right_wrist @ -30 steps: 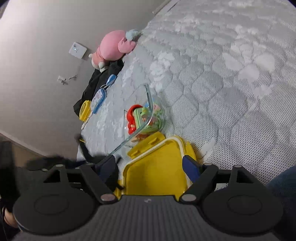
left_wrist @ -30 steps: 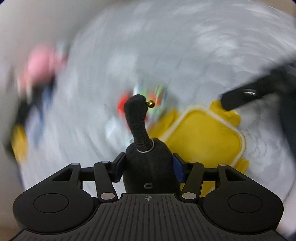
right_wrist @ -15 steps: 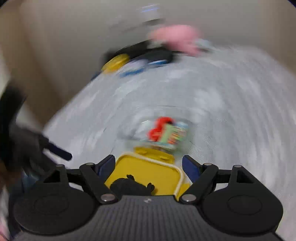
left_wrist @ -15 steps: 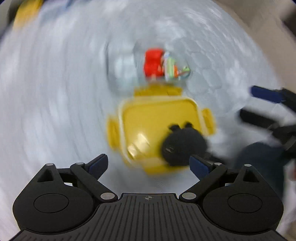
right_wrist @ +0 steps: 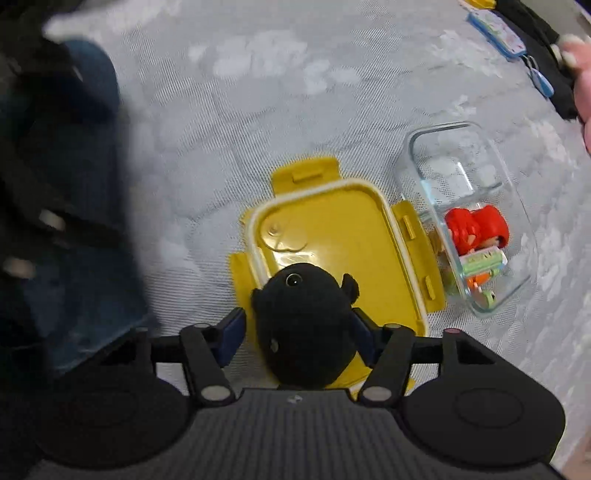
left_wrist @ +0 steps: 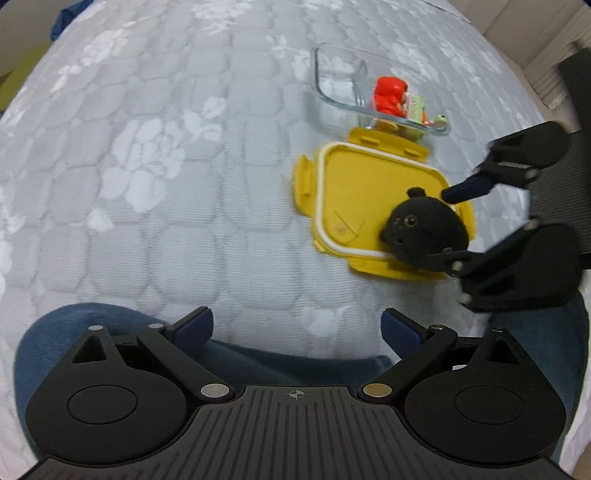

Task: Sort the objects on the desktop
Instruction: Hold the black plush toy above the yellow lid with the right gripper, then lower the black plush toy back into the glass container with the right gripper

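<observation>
A black plush toy (right_wrist: 304,325) lies on the near end of a yellow box lid (right_wrist: 343,240) on the grey quilted mattress. My right gripper (right_wrist: 297,334) has its fingers around the plush and pressed to its sides. In the left wrist view the plush (left_wrist: 424,230) sits on the lid (left_wrist: 354,192) with the right gripper (left_wrist: 448,225) closed around it. My left gripper (left_wrist: 297,326) is open and empty, held back over blue-jeaned legs. A clear glass container (right_wrist: 476,206) beside the lid holds a red toy (right_wrist: 476,229) and small coloured pieces.
The person's blue-jeaned legs (left_wrist: 110,325) lie near the left gripper. A pink plush (right_wrist: 583,92), a black bag (right_wrist: 543,40) and a blue-edged card case (right_wrist: 496,31) lie at the far right of the right wrist view. A dark chair (left_wrist: 576,81) stands beyond the mattress.
My left gripper held the black plush, dropped it onto the yellow lid and drew back open. My right gripper swung round and closed around the plush.
</observation>
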A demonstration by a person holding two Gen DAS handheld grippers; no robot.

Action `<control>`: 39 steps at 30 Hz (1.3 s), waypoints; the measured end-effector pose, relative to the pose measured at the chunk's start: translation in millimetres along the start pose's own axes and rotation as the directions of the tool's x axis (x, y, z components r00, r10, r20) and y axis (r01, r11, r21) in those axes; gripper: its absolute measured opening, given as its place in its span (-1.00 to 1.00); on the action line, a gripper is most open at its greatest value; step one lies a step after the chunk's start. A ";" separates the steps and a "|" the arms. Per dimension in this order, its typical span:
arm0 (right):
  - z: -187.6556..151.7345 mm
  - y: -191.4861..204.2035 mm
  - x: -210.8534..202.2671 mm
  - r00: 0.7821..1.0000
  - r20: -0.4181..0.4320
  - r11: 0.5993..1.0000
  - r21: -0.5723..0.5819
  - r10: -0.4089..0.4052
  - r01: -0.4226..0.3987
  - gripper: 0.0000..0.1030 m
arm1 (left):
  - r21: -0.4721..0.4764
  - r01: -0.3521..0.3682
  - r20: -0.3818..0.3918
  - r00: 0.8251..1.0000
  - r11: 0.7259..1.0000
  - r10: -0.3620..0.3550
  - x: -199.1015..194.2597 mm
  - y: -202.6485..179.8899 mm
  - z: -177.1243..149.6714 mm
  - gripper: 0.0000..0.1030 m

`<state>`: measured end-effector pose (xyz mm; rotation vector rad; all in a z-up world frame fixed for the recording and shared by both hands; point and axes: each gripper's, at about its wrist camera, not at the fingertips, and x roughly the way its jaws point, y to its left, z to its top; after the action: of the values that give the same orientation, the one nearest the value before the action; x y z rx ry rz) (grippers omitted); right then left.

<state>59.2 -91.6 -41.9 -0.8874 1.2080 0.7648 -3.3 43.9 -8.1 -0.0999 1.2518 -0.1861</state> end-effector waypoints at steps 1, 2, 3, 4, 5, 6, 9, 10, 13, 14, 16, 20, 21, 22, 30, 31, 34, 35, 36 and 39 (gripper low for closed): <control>1.7 3.0 6.9 1.000 -0.007 1.000 -0.017 -0.022 0.022 0.21 | 0.001 0.001 0.008 1.000 1.000 -0.001 -2.0 2.1 -0.1 0.95; 3.6 5.8 12.7 0.998 -0.009 0.998 -0.043 -0.054 0.054 0.17 | 0.000 0.003 0.016 1.000 1.000 -0.003 -4.3 4.3 0.0 0.95; 5.4 7.2 16.4 0.997 -0.014 0.995 -0.064 -0.074 0.073 0.16 | -0.002 0.007 0.022 1.000 1.000 -0.007 -1.4 6.6 2.9 0.95; 6.9 6.4 16.4 0.997 -0.023 0.995 -0.066 -0.071 0.069 0.11 | -0.003 0.011 0.029 1.000 1.000 -0.011 2.5 9.0 6.4 0.96; 8.5 4.4 15.7 0.997 -0.033 0.996 -0.057 -0.070 0.068 0.06 | -0.003 0.012 0.035 0.999 1.000 -0.012 2.8 10.7 8.1 0.96; 10.5 -0.6 13.0 0.996 -0.046 0.997 -0.024 -0.071 0.070 0.04 | -0.007 0.017 0.036 0.999 1.000 -0.016 3.7 11.5 10.5 0.96; 14.3 -28.7 -12.9 0.998 -0.019 0.989 0.141 -0.051 0.054 0.00 | -0.019 0.039 0.039 0.999 0.999 -0.038 8.8 11.4 20.4 0.96; 15.5 -44.2 -28.2 0.999 0.025 0.973 0.228 -0.032 0.025 0.00 | -0.023 0.053 0.042 0.998 0.998 -0.052 12.0 9.6 25.3 0.96; 13.4 -98.3 -74.3 0.977 0.212 0.856 0.508 -0.017 -0.095 0.00 | -0.028 0.116 0.084 0.990 0.993 -0.113 24.9 -3.5 47.9 0.96; 10.9 -115.1 -87.5 0.961 0.276 0.801 0.581 -0.030 -0.142 0.00 | -0.027 0.141 0.105 0.985 0.990 -0.138 29.9 -9.4 57.1 0.96; 6.9 -146.4 -110.4 0.920 0.387 0.681 0.692 -0.070 -0.239 0.00 | 0.010 0.207 0.176 0.963 0.978 -0.206 43.3 -24.6 75.4 0.96; 13.6 -180.0 -99.4 0.891 0.433 0.564 0.773 -0.135 -0.291 0.00 | 0.070 0.353 0.206 0.910 0.933 -0.359 76.5 -38.8 92.1 0.96; 16.8 -185.4 -88.9 0.899 0.418 0.541 0.791 -0.134 -0.287 0.00 | 0.087 0.376 0.183 0.904 0.922 -0.386 81.3 -36.9 90.7 0.96; 20.1 -189.3 -78.7 0.906 0.404 0.526 0.801 -0.124 -0.286 0.00 | 0.103 0.399 0.162 0.897 0.911 -0.411 85.2 -34.6 88.9 0.96; 47.4 -201.2 -2.9 0.953 0.286 0.438 0.873 -0.103 -0.214 0.00 | 0.121 0.243 0.183 0.947 0.962 -0.262 97.6 -14.5 92.8 0.97; 51.2 -198.7 0.8 0.956 0.272 0.445 0.873 -0.105 -0.200 0.00 | 0.119 0.244 0.179 0.948 0.962 -0.263 99.0 -13.3 93.3 0.97; 63.4 -194.3 12.1 0.963 0.246 0.464 0.869 -0.106 -0.171 0.00 | 0.113 0.275 0.161 0.943 0.955 -0.291 100.8 -11.7 94.5 0.97; 67.5 -192.2 15.1 0.965 0.235 0.473 0.867 -0.112 -0.157 0.00 | 0.112 0.282 0.161 0.941 0.953 -0.298 99.3 -10.8 95.7 0.97; 71.1 -190.0 16.9 0.968 0.222 0.479 0.867 -0.121 -0.139 0.00 | 0.112 0.288 0.161 0.939 0.951 -0.304 98.8 -9.8 95.6 0.97; 77.4 -186.4 25.9 0.971 0.201 0.473 0.873 -0.127 -0.119 0.01 | 0.102 0.294 0.154 0.939 0.950 -0.307 99.5 -6.8 95.2 0.98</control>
<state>261.6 -108.2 -28.1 0.0998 1.1613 0.1244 116.5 15.4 -70.1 -0.2358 1.0546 -0.4824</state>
